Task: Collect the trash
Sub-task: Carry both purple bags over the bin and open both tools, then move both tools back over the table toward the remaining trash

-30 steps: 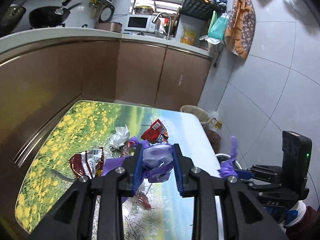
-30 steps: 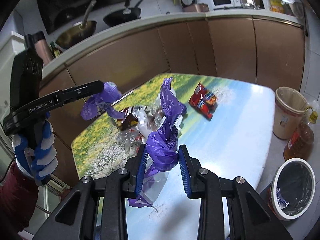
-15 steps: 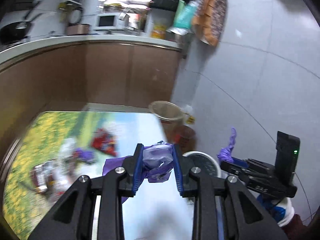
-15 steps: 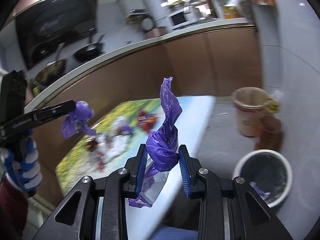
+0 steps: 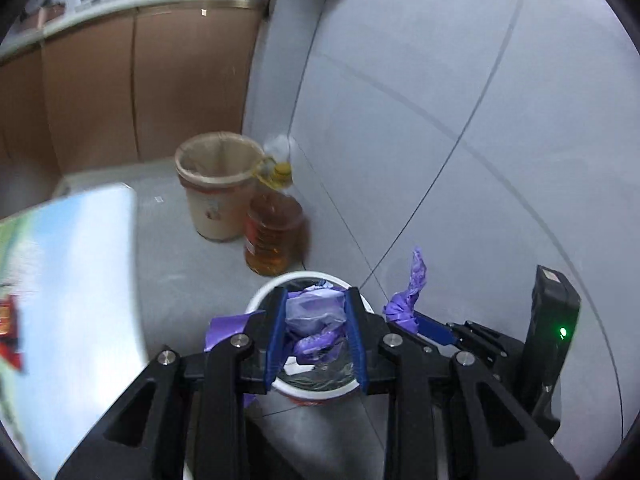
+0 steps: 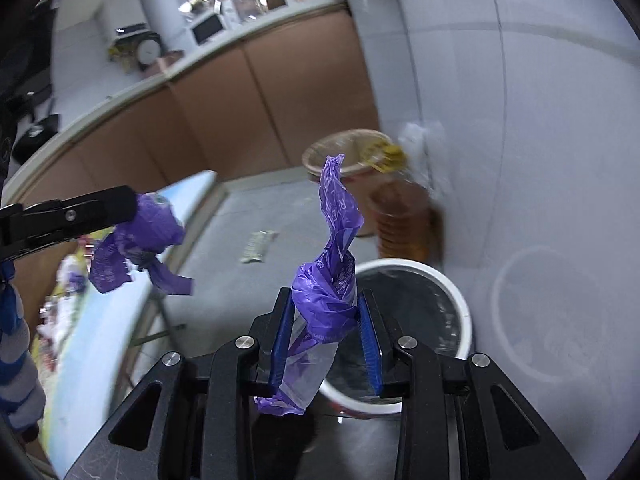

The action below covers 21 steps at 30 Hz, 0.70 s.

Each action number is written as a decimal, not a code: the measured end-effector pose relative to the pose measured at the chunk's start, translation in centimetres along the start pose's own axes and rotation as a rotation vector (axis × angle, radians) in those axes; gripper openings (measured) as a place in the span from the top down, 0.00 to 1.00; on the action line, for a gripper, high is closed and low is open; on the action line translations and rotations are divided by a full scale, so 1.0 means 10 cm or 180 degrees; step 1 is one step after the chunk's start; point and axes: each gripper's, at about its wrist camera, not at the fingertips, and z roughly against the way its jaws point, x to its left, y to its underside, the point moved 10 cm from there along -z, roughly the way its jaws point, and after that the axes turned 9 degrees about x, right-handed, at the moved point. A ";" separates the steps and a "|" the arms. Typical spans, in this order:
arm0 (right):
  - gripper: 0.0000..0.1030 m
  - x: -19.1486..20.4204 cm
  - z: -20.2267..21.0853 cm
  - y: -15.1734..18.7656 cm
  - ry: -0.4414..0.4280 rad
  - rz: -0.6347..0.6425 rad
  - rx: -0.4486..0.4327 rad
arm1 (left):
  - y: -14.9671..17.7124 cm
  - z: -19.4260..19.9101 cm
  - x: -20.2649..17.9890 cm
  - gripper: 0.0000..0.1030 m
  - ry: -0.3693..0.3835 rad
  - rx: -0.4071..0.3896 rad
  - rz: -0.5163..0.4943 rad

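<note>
The white bin (image 5: 362,394) is now seen right under and ahead of both hands, where a second ago the surface (image 5: 80,280) was faced. The purple wrapper (image 5: 316,320) is pinched by the left hand-held gripper (image 5: 316,334), nearer the rim; the upright twisted wrapper (image 6: 332,280) by the right hand-held gripper (image 6: 326,340).

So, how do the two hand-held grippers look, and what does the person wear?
Both the left gripper and the right gripper have black frames, silver round screws and blue finger pads. The right one carries a black upright box with a green light. The person wears a blue-and-white striped knitted glove.
</note>
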 end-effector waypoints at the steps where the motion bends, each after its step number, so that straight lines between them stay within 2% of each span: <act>1: 0.69 -0.07 -0.09 -0.01 0.0036 -0.0030 0.0036 | -0.02 -0.13 -0.01 0.73 0.0007 0.0045 0.0016; 8: 0.67 -0.40 -0.59 -0.05 0.0250 -0.0147 0.0231 | -0.10 -0.90 0.00 0.70 0.0049 0.0286 0.0138; 12: 0.52 -0.56 -0.73 -0.04 0.0372 -0.0204 0.0273 | -0.12 -1.10 0.03 0.60 0.0089 0.0367 0.0209; 18: 0.49 -0.69 -0.74 0.01 0.0436 -0.0292 0.0294 | -0.09 -1.08 0.02 0.59 0.0148 0.0346 0.0264; 21: 0.49 -0.66 -0.65 0.03 0.0417 -0.0283 0.0270 | -0.07 -0.90 0.01 0.59 0.0136 0.0233 0.0250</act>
